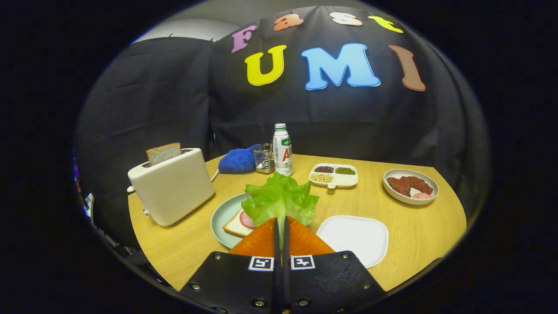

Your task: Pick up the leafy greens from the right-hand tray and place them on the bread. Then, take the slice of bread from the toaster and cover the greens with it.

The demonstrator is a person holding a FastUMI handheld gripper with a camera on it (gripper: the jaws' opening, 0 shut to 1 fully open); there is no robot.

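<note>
Fingers (281, 224) pinched nearly together, gripping the greens (281, 201) by the stem end; the leaf fans out just ahead of the tips. Greens look carried, up off the bench (183, 248), hanging over the near edge of the plate (220, 216) w/ the bread (235, 226). Can't tell if the leaf touches the bread yet; it hides most of the slice. A pink round, ham maybe, (247, 219) sits on that bread, partly under the leaf.

White tray (354, 237) just right of the fingers has nothing on it, so the greens are out of it. Judgement: pick-up part done, placing part in hand. Leaf needs to settle flat on the bread and be let go.

Further out: toaster (172, 185) to the left, slice (163, 153) poking up from its slot. So the cover step is left, as far as this shows.

Beyond: blue cloth (237, 160), bottle (282, 149), divided dish of beans (333, 175), bowl of meat (410, 186). None of these matter for the job.
</note>
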